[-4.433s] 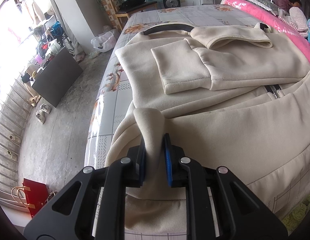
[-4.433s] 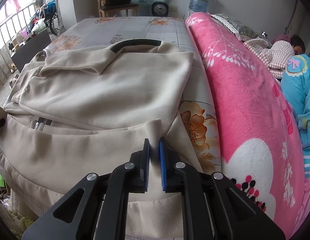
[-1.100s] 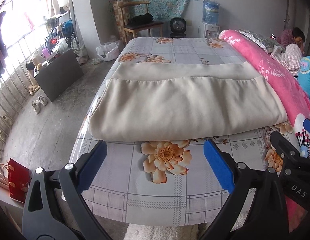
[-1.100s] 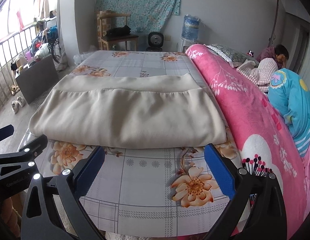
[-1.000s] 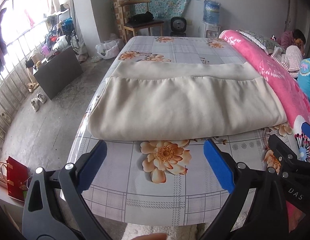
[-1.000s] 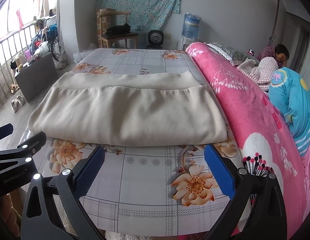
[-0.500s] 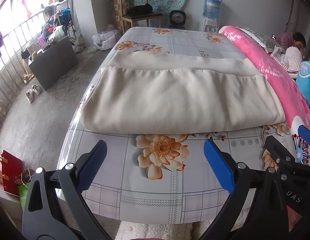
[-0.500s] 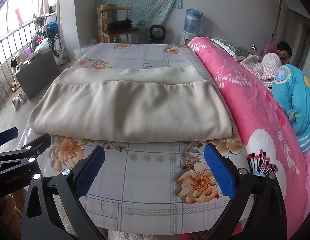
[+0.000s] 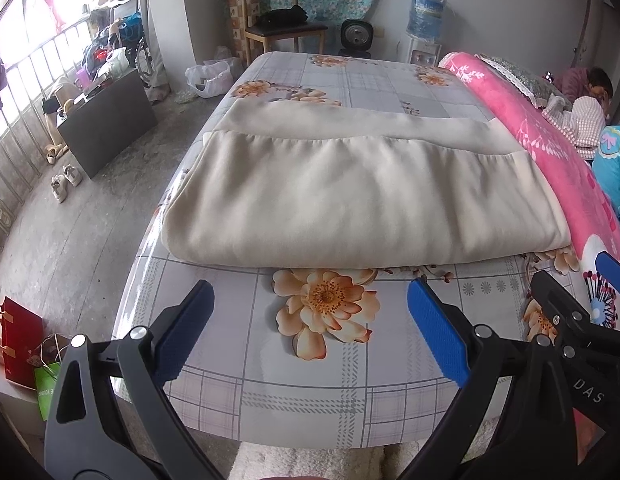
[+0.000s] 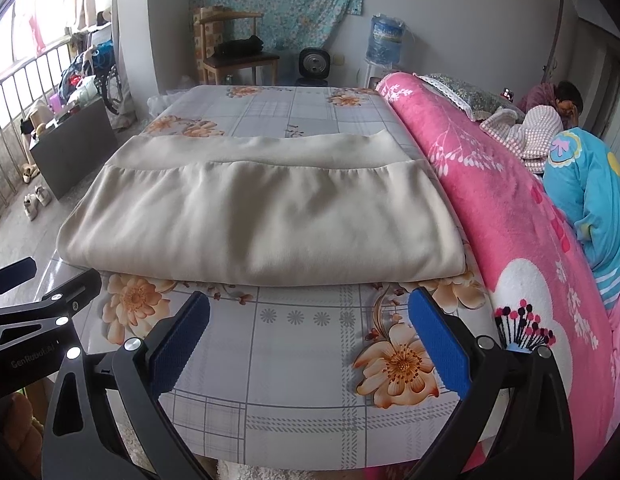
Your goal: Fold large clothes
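A large cream garment (image 9: pixel 362 196) lies folded in a flat rectangle across the bed, its fold toward me; it also shows in the right wrist view (image 10: pixel 265 220). My left gripper (image 9: pixel 310 332) is open wide and empty, above the floral sheet just short of the garment's near edge. My right gripper (image 10: pixel 307 338) is open wide and empty too, at the same distance. Each gripper shows at the edge of the other's view.
The bed has a grey floral sheet (image 9: pixel 350 364). A pink blanket (image 10: pixel 510 208) runs along its right side, with a person in blue (image 10: pixel 590 192) lying beyond. A black cabinet (image 9: pixel 105 120), shoes and bags stand on the floor at left. A chair (image 9: pixel 277 32) stands behind.
Both grippers held the garment's hem 4.4 s ago; now both are open and drawn back, the garment folded in half. In the last second both have moved slightly nearer.
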Available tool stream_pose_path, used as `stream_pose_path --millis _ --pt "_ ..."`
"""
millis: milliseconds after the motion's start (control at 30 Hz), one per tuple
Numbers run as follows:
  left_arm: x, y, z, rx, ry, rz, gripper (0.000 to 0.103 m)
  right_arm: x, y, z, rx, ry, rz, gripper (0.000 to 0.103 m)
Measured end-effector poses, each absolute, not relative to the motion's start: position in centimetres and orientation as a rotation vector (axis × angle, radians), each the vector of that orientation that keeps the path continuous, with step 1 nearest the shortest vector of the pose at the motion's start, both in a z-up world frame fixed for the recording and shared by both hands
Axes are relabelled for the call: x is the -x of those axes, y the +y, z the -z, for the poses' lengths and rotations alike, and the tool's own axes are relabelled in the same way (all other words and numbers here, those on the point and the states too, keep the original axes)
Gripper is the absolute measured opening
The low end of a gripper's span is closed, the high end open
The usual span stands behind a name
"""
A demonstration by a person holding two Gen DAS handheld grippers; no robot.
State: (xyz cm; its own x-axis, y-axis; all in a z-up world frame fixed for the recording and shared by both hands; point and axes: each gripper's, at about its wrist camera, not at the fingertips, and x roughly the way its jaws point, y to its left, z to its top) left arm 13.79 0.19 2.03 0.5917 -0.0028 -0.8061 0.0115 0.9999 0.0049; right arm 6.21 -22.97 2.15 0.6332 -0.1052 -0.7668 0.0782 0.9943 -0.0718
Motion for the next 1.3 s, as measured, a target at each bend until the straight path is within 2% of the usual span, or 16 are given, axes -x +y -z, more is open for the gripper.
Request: stream_pose_path --millis 1300 --pt "-13.92 -0.21 -2.46 -0.008 0.934 0.012 0.094 -6.21 -23.14 -2.26 0.024 0.884 0.108 0.097"
